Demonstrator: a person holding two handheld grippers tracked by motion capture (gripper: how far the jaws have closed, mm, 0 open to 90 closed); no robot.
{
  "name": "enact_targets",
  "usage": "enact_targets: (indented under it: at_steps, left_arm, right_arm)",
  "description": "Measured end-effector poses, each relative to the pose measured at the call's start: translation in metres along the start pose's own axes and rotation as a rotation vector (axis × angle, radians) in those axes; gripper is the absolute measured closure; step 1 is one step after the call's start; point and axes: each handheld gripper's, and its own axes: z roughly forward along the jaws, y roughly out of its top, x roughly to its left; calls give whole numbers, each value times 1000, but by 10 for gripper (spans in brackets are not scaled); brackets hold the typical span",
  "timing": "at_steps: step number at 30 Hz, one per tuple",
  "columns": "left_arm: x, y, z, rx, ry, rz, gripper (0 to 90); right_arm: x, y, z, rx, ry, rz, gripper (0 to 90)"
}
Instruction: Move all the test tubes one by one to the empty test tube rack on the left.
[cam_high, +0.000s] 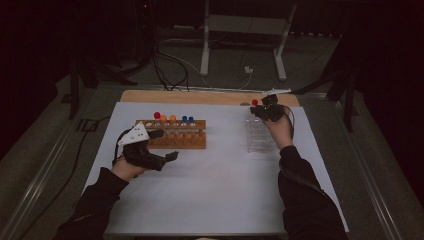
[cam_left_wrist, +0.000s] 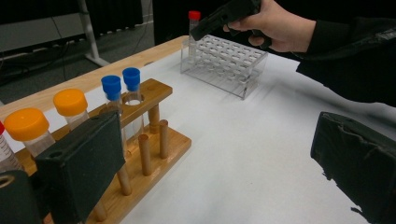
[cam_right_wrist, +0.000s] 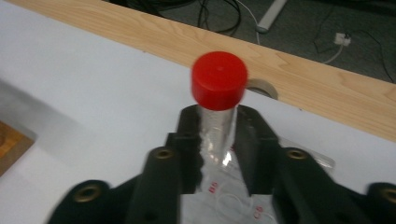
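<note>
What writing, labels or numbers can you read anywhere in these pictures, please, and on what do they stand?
Red marks on the top of the clear plastic rack, below the red-capped tube: too blurred to read.
Printed scale on that tube's wall: too blurred to read.
No other text is legible.

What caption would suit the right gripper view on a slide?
Right tool clamps a red-capped tube above the clear rack.

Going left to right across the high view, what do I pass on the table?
Left tongs → wooden rack with its capped tubes → clear rack → right tongs, shut on the red-capped tube at that rack's far corner.
</note>
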Motion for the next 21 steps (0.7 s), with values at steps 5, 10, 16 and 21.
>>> enact_targets:
  at_steps: [5,10,16,21]
  left_arm:
    - [0,0,0,6,-3,-2,35]
    - [0,0,1,9,-9,-2,36]
    - [-1,1,2,16,-11,0,36]
    - [-2,2,2,23,-14,2,36]
  right_arm:
    - [2,1,-3,-21,-9,-10,744]
    - [1,7,-14,-41,-2,-9,744]
    - [4,14,-30,-81,-17,-33,744]
    - [10,19,-45,-112,-31,-67,744]
